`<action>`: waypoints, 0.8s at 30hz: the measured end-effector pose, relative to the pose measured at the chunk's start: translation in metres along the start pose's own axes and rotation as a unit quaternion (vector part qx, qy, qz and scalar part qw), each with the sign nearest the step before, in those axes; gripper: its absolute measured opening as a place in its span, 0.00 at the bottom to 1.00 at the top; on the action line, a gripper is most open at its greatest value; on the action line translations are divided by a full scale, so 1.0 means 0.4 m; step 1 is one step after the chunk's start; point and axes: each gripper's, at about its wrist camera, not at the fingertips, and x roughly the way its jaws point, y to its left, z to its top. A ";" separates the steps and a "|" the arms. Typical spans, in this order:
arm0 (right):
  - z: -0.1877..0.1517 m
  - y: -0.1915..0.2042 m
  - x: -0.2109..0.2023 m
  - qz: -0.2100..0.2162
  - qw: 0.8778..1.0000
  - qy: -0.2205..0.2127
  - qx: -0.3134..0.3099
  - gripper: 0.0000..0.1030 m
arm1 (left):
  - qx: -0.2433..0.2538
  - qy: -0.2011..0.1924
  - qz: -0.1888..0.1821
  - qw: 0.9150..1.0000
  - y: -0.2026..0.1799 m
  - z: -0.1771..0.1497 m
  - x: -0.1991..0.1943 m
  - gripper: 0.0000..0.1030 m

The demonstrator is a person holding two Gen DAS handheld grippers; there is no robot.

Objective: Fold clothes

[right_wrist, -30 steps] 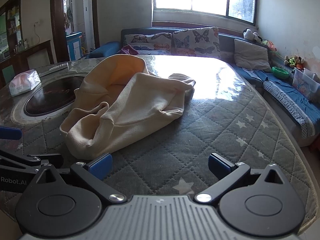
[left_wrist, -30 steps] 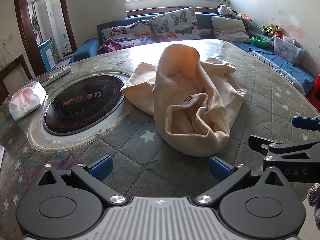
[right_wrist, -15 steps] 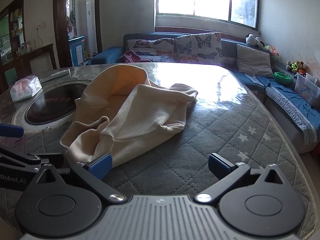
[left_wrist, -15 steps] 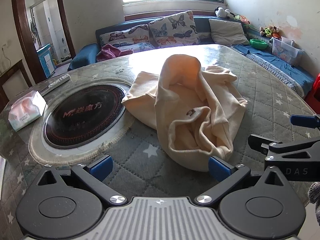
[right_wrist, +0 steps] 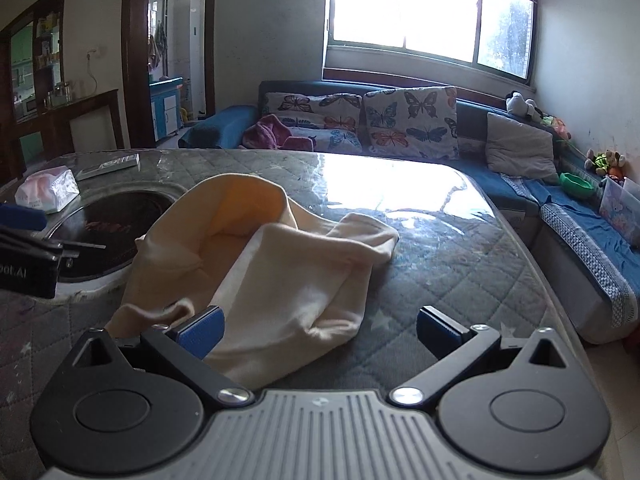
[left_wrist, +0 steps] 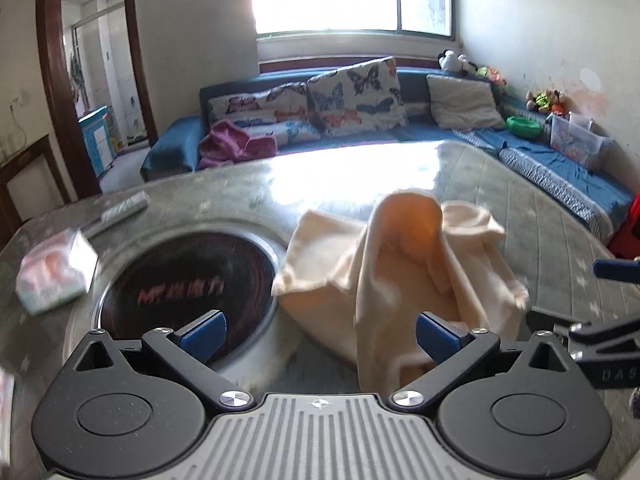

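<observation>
A cream-coloured garment (left_wrist: 400, 276) lies crumpled on the quilted grey table (left_wrist: 560, 240), with one fold standing up. It also shows in the right wrist view (right_wrist: 280, 276). My left gripper (left_wrist: 318, 334) is open, low over the table, with the garment's near edge by its right finger (left_wrist: 438, 336). My right gripper (right_wrist: 318, 330) is open, and the garment's near hem lies between its fingers, close to the left finger (right_wrist: 202, 330). Neither holds the cloth. Each gripper shows at the edge of the other's view.
A round black hotplate (left_wrist: 188, 280) is set into the table left of the garment. A tissue pack (left_wrist: 56, 272) and a remote (right_wrist: 108, 166) lie at the far left. A blue sofa (right_wrist: 400, 120) with butterfly cushions runs behind and along the right.
Both grippers have moved forward and lower toward the garment's near edge. The garment now reaches between the right gripper's fingers. The left view is blurred by motion.
</observation>
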 end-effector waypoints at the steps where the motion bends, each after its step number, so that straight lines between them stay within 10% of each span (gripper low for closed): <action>1: 0.009 -0.005 0.010 0.002 1.000 0.000 0.002 1.00 | 0.001 -0.003 -0.005 1.000 0.001 0.015 0.014 0.94; 16: 0.088 -0.137 0.151 0.006 0.997 0.016 0.070 0.93 | 0.091 -0.007 -0.062 0.994 -0.089 0.166 0.256 0.78; 21: 0.109 -0.217 0.221 0.009 0.992 0.028 0.123 0.81 | 0.096 0.006 -0.100 0.990 -0.098 0.158 0.313 0.20; 24: 0.117 -0.252 0.272 0.029 0.988 0.038 0.145 0.71 | 0.083 0.006 -0.116 0.990 -0.078 0.142 0.312 0.06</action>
